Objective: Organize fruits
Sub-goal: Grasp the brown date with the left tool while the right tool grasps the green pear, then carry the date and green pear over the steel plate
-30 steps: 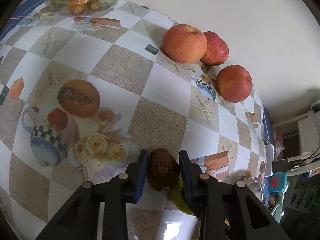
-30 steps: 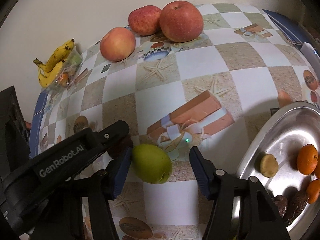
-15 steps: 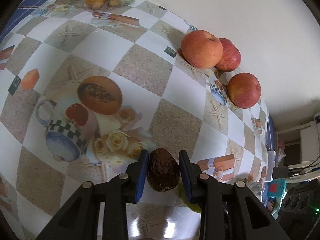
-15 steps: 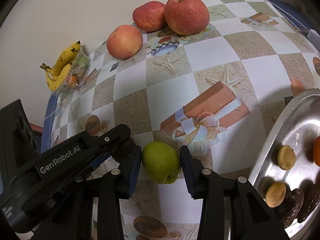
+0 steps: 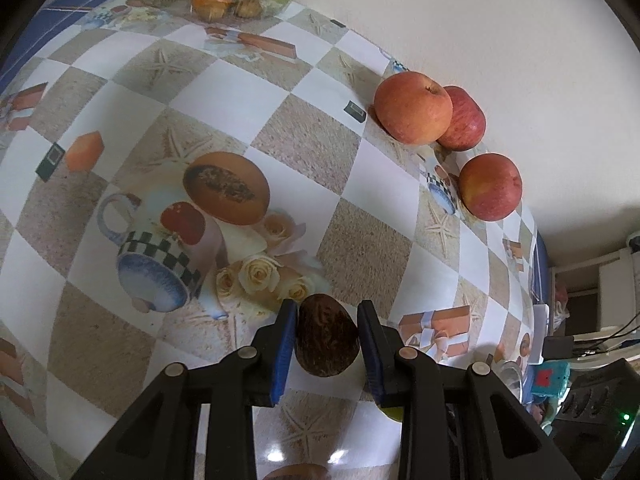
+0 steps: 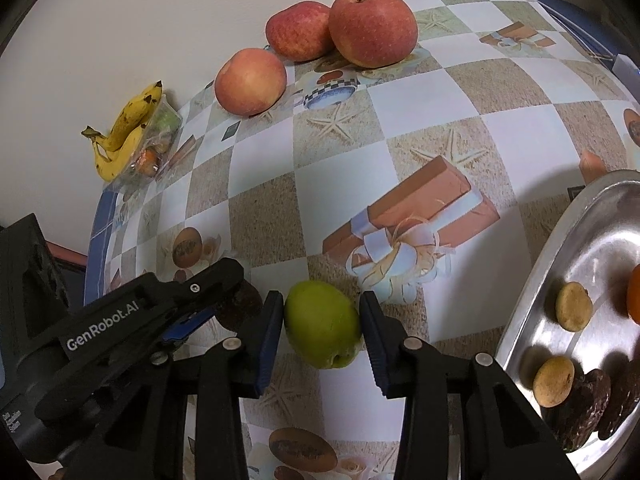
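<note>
Green fruit (image 6: 323, 325) now sits squarely between the right gripper (image 6: 322, 330) pads: a second ago those fingers stood wide around it, and now they have narrowed until both blue pads press its sides. That looks like a completed grasp, not just an approach. On the other side, the left gripper (image 5: 327, 339) stays clamped on the dark brown fruit (image 5: 326, 335), as it was a second ago, and the table pattern under it has slid, so it reads as carrying the fruit slightly off the cloth, though contact with the table is hard to rule out. Both fruits sit near the front edge of the table (image 5: 304, 128), close beside each other; from the right wrist view the left gripper's arm reaches in just left of the green fruit. Three red apples (image 6: 374, 26) wait along the back edge by the wall, and the bananas (image 6: 128, 128) rest on a clear container at the far left corner. At the right edge, the metal tray (image 6: 560, 264) already holds small fruits. With both grippers loaded, the likely next job is carrying each fruit to its group.
</note>
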Available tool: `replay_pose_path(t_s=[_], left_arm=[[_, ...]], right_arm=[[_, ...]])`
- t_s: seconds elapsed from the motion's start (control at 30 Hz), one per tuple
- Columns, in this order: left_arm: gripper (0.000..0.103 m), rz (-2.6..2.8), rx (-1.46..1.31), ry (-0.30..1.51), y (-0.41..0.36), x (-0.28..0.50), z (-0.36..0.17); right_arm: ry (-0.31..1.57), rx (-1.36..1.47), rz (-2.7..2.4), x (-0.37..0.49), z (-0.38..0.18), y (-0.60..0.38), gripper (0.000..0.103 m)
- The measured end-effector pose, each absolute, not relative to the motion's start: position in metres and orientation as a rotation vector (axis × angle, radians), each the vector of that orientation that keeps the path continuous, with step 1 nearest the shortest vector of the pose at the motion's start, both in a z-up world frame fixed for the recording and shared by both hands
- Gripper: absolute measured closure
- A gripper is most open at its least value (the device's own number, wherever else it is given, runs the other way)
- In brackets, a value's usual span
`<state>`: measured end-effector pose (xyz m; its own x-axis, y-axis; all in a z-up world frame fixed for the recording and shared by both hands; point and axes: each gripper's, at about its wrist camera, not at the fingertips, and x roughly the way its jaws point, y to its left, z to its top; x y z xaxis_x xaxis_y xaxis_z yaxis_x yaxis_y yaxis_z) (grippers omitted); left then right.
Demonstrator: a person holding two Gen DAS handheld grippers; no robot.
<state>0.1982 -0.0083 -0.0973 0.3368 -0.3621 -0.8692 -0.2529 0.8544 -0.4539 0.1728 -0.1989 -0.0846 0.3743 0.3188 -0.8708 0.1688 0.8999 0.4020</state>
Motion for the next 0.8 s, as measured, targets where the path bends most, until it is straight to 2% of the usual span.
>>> replay_pose_path(t_s=[0.8], left_arm=[[0.07, -0.096, -0.471, 1.152, -0.022, 0.141, -0.043]], right_arm=[[1.119, 0.464, 0.098, 0.107, -0.041, -0.205, 0.062]])
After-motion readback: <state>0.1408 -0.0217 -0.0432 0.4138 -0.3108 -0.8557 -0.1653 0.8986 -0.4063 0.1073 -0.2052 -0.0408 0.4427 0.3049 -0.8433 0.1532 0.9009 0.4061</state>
